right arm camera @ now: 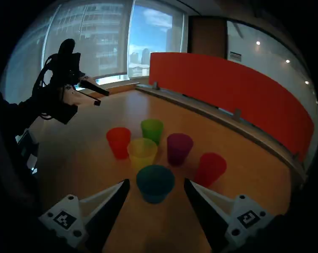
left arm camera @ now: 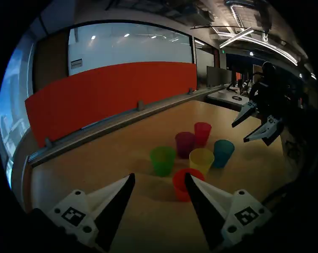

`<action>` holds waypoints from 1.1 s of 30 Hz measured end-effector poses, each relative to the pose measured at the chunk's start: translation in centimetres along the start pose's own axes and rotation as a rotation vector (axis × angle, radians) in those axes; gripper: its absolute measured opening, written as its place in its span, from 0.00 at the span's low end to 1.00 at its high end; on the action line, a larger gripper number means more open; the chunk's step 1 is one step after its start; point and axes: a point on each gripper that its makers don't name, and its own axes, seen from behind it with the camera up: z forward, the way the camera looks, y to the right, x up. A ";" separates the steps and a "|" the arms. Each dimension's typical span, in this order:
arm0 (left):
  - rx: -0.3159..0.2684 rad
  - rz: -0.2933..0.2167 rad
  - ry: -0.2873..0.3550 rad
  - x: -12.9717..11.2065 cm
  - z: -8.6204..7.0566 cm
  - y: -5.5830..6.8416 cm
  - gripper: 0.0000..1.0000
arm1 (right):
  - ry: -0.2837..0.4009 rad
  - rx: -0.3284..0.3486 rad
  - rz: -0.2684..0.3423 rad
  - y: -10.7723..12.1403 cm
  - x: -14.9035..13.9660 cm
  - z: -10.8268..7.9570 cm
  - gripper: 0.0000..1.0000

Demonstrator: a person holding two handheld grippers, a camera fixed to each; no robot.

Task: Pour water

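Note:
Several coloured plastic cups stand grouped on the wooden table (left arm camera: pixel 116 156). In the left gripper view the orange cup (left arm camera: pixel 182 182) is nearest, partly behind one finger of my open left gripper (left arm camera: pixel 159 177). Beyond it stand the green cup (left arm camera: pixel 163 160), yellow cup (left arm camera: pixel 201 159), purple cup (left arm camera: pixel 184 144), red cup (left arm camera: pixel 202 133) and teal cup (left arm camera: pixel 223 152). My right gripper (left arm camera: pixel 249 126) hovers open at the right, past the cups. In the right gripper view the teal cup (right arm camera: pixel 155 182) stands just ahead of my open right gripper (right arm camera: pixel 156 180), between its tips and untouched. I cannot tell whether any cup holds water.
A red partition (left arm camera: pixel 116 95) runs along the table's far edge, with a metal rail (left arm camera: pixel 116 122) at its foot. Large windows (right arm camera: pixel 99 38) lie behind the left gripper (right arm camera: pixel 103 98), held up over the table's far left. Bare table surrounds the cups.

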 end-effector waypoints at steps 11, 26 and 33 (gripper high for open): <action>-0.006 0.005 -0.009 -0.2 1.0 -0.2 0.86 | -0.047 0.009 0.008 0.0 -2.4 2.2 0.99; -0.007 0.011 -0.024 -0.4 2.6 -1.2 0.86 | -0.077 0.024 0.009 0.2 -4.2 5.1 0.99; -0.013 0.018 -0.033 -0.4 3.5 -1.4 0.86 | -0.079 0.039 0.015 0.2 -4.5 6.3 0.99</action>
